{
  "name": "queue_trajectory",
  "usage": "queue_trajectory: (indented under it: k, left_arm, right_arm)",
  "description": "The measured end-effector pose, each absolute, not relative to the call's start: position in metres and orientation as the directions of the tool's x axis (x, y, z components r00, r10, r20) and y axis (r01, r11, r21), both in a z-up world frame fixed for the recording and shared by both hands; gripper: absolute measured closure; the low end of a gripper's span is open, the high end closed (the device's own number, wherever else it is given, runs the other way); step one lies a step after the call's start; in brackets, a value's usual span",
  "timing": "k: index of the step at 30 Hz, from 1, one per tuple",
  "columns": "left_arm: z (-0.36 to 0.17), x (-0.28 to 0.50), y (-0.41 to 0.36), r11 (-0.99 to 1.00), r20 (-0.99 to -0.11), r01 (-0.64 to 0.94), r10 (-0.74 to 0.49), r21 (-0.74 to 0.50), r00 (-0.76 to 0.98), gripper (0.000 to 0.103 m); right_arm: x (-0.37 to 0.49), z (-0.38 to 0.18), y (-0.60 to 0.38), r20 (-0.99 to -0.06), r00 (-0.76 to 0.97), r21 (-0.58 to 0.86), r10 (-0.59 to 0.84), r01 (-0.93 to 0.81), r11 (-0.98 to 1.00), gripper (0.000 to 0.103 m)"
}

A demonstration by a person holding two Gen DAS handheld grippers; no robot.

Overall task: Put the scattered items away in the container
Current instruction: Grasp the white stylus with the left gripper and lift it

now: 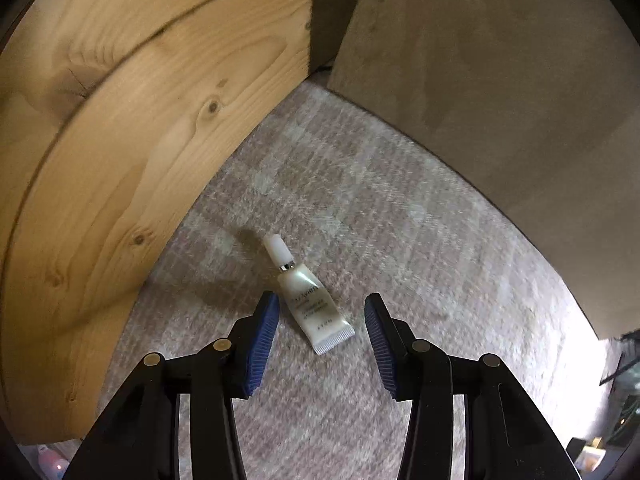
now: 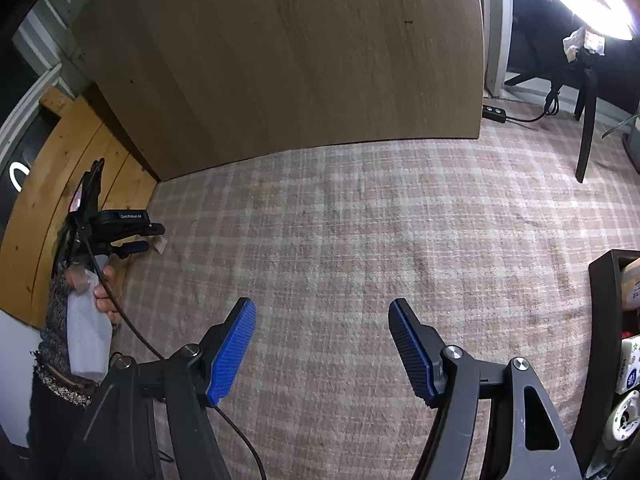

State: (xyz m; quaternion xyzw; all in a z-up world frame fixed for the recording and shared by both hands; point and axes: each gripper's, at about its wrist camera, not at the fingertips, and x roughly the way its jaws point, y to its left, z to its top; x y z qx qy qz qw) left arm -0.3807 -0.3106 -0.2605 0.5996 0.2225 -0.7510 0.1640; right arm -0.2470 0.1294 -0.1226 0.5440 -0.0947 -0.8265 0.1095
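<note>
Nearest our left wrist camera, the left gripper points steeply down at the floor with its blue ribbed fingers released, apart on either side of a small white squeeze tube with a white cap. The tube lies flat on the pale checked carpet between the fingers, touching neither, cap pointing away from us, near the corner where a knotty pine board meets a plain brown panel. Our right gripper hangs over bare carpet, its fingers spread and holding nothing. A black open container with packets inside sits at the right edge of that view. At the left edge we see our left hand on its gripper handle.
</note>
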Motion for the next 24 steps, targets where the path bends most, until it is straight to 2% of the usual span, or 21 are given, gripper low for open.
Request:
queue_trajectory:
  k: [3,4,5,7,9,17,24]
  left_arm:
    - [-0.260,-0.386,-0.309,-0.846,-0.974,0.520,-0.001,-0.119,-0.225,0.065]
    - [-0.261,-0.386,-0.309,-0.846,-0.975,0.522,-0.011,-0.109,-0.223,0.074]
    - [-0.261,-0.386,-0.307,-0.846,-0.975,0.524,-0.026,-0.095,-0.220,0.077]
    - [-0.261,-0.384,-0.306,-0.848,-0.973,0.521,-0.027,-0.099,-0.229,0.093]
    - [-0.262,-0.380,-0.303,-0.852,-0.972,0.511,-0.015,-0.110,-0.234,0.099]
    - [-0.257,-0.349,-0.281,-0.866,-0.966,0.470,0.057,-0.174,-0.252,0.099]
    - [-0.232,-0.317,-0.236,-0.903,-0.959,0.393,0.066,-0.175,-0.276,0.099]
  right_arm:
    - [-0.249,-0.125,0.137,-0.880,-0.382,0.281,-0.283,0.063,-0.958,0.038]
    - [-0.249,-0.126,0.139,-0.879,-0.382,0.284,-0.284,0.058,-0.957,0.038]
    - [-0.248,-0.126,0.141,-0.879,-0.383,0.285,-0.284,0.055,-0.957,0.038]
    - [-0.249,-0.126,0.144,-0.878,-0.384,0.289,-0.286,0.051,-0.956,0.038]
    - [-0.248,-0.126,0.148,-0.875,-0.387,0.294,-0.290,0.051,-0.954,0.038]
    - [-0.234,-0.126,0.168,-0.868,-0.394,0.309,-0.301,0.044,-0.950,0.038]
    - [-0.205,-0.128,0.194,-0.862,-0.393,0.335,-0.319,0.027,-0.942,0.038]
